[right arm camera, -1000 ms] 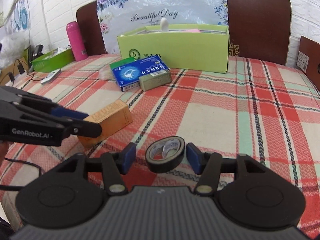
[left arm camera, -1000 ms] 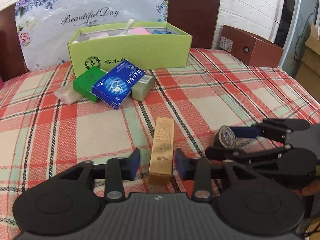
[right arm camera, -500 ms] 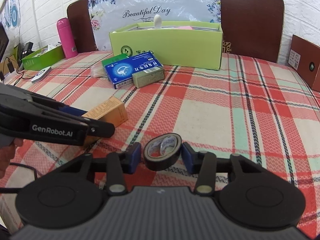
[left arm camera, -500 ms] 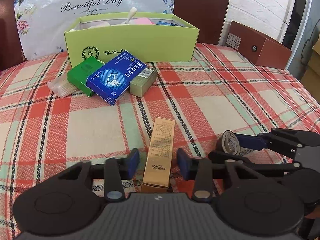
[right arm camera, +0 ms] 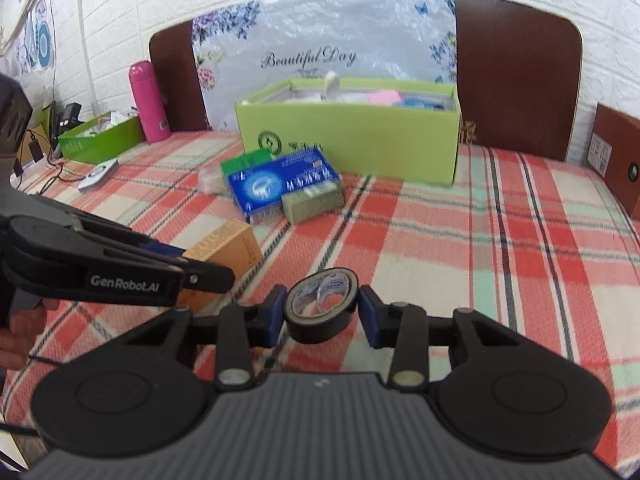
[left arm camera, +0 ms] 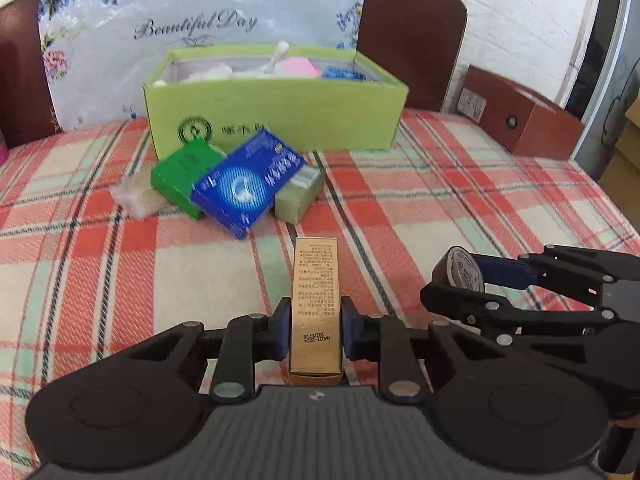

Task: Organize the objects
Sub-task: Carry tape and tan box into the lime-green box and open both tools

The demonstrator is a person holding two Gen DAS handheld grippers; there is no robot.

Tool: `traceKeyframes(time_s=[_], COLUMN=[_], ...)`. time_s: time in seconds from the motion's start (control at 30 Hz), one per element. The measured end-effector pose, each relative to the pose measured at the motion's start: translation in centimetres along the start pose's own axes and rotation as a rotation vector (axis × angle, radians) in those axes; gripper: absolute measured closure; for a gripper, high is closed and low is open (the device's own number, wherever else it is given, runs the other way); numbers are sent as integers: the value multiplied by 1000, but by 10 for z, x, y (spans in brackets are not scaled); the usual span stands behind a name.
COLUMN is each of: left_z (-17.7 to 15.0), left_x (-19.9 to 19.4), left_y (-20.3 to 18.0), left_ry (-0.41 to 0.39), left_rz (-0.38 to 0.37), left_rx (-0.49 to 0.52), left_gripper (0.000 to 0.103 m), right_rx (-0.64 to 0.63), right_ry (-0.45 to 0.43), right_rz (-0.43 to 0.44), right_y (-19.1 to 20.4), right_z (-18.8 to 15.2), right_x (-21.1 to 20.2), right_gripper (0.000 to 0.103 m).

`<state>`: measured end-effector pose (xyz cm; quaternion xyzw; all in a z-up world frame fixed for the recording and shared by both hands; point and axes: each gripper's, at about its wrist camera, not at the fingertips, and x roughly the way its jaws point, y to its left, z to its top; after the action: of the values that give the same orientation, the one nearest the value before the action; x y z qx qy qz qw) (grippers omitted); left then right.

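A slim gold box (left arm camera: 316, 300) lies lengthwise between the pads of my left gripper (left arm camera: 315, 330). The jaws are closing and both pads press on its sides. From the right wrist view the gold box (right arm camera: 224, 248) sticks out past the left gripper (right arm camera: 208, 274). My right gripper (right arm camera: 322, 314) is shut on a black tape roll (right arm camera: 322, 304), held just above the plaid cloth (right arm camera: 460, 264). In the left wrist view the tape roll (left arm camera: 460, 274) sits at the tip of the right gripper (left arm camera: 444, 286). An open light-green box (left arm camera: 276, 120) with several items inside stands at the back.
In front of the light-green box (right arm camera: 348, 144) lie a blue box (left arm camera: 248, 184), a small green box (left arm camera: 184, 168), an olive box (left arm camera: 298, 200) and a clear packet (left arm camera: 136, 200). A brown box (left arm camera: 524, 124) sits at the right edge. A pink bottle (right arm camera: 148, 100) stands far left.
Both grippers closed: the left onto the gold box, the right onto the tape roll. The right gripper then rose slightly with the roll.
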<state>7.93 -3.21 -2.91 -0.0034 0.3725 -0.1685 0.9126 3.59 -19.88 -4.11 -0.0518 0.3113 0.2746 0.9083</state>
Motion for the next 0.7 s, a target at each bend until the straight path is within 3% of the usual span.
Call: traceKeyframes(time_s=[0.37, 0.7], left_z=[75, 152], left_x=[-32, -7], left_y=[17, 32], left_ry=[-203, -296], left_rz=[-5, 39], left_rx=[-4, -8], left_gripper=[78, 78], right_rx=[-30, -56], right_ry=[-145, -249], right_rz=[13, -36], right_y=[-13, -32], right_z=[73, 140], right_x=[5, 52], right_gripper=[65, 65])
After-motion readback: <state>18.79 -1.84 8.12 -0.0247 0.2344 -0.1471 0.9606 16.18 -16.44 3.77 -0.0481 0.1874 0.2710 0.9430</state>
